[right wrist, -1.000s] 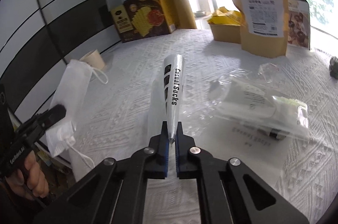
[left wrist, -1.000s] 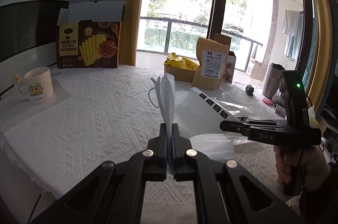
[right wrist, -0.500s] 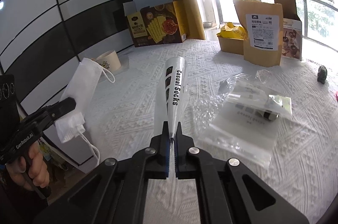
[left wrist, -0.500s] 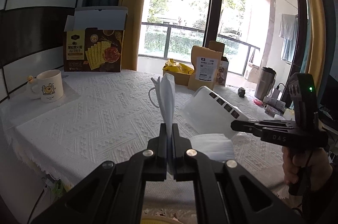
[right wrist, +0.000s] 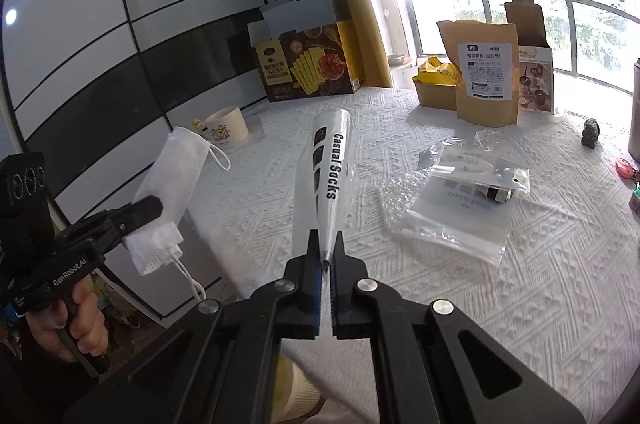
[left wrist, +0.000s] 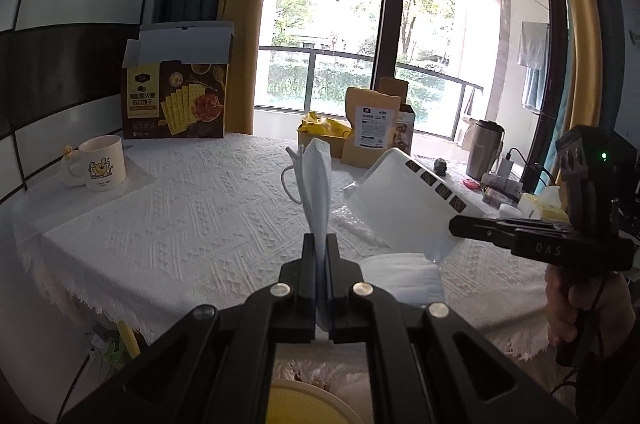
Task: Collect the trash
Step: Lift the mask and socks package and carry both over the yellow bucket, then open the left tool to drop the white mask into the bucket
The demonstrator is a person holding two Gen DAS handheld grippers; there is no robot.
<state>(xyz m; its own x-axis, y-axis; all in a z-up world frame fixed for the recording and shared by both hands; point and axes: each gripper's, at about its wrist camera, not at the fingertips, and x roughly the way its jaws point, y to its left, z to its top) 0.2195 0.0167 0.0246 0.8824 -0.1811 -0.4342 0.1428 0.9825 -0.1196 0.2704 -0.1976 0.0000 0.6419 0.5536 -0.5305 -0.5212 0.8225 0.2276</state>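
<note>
My left gripper (left wrist: 320, 244) is shut on a white face mask (left wrist: 316, 192), held upright in front of the table's near edge; it also shows in the right wrist view (right wrist: 168, 180). My right gripper (right wrist: 326, 244) is shut on a white "Casual Socks" plastic bag (right wrist: 330, 176), held above the table's front edge; this bag shows in the left wrist view (left wrist: 404, 200). Clear plastic bags (right wrist: 464, 208) lie on the white tablecloth (right wrist: 520, 304). A yellow round rim (left wrist: 304, 404) shows below the left gripper.
A cracker box (left wrist: 176, 96), a white mug (left wrist: 102, 162), a brown pouch (left wrist: 370, 126) and a small carton with yellow wrappers (left wrist: 320, 132) stand at the table's back. A steel tumbler (left wrist: 482, 148) and small items sit at the right.
Both grippers have drawn back from the table toward its near edge, carrying the mask and the socks bag. A yellow rim has come into view below.
</note>
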